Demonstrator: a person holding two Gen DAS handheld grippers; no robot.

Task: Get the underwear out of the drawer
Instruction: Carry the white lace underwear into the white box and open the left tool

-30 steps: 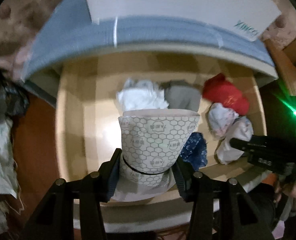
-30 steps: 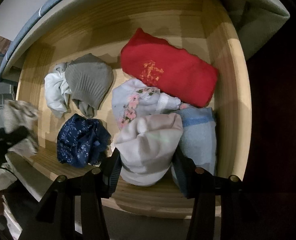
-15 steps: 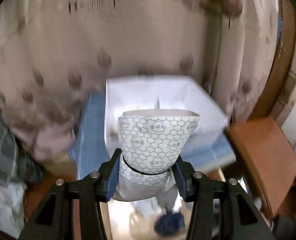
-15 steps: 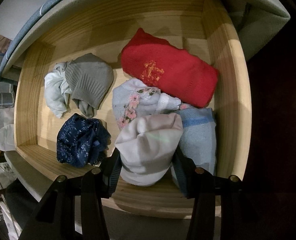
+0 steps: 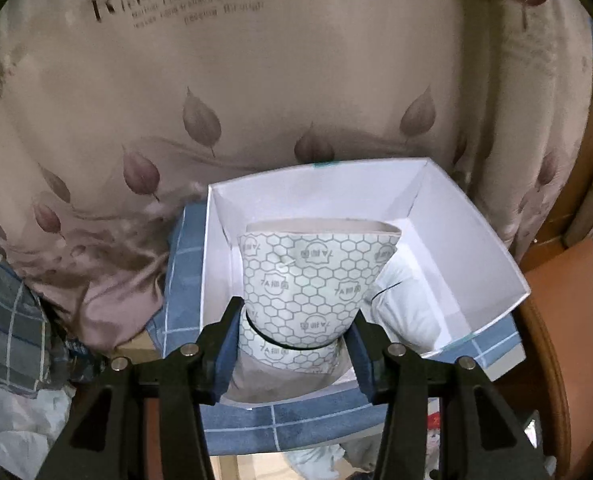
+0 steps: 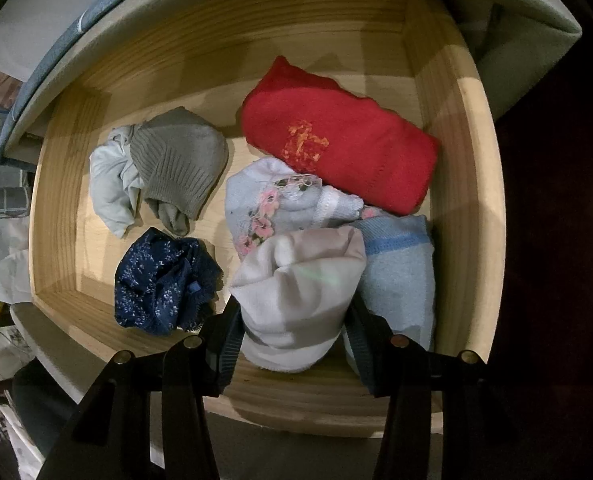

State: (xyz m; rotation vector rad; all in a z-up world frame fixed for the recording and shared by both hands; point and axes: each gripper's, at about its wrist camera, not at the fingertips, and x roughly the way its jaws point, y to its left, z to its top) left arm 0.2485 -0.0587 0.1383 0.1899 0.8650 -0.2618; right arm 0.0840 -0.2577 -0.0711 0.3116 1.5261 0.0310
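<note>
Sitting clamped in left tool [image 5: 294,334]: hexagon-print underwear [image 5: 308,284]

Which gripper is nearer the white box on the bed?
Left. The left gripper, clamping a honeycomb-print roll, hangs above the white box. The right gripper is at the drawer, gripping a pale roll.

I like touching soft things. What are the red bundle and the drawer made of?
The red bundle looks like soft knitted fabric, matte, with fine ribs and orange stitching. The drawer looks like pale bare wood: grain lines run along its walls, with little shine.
</note>
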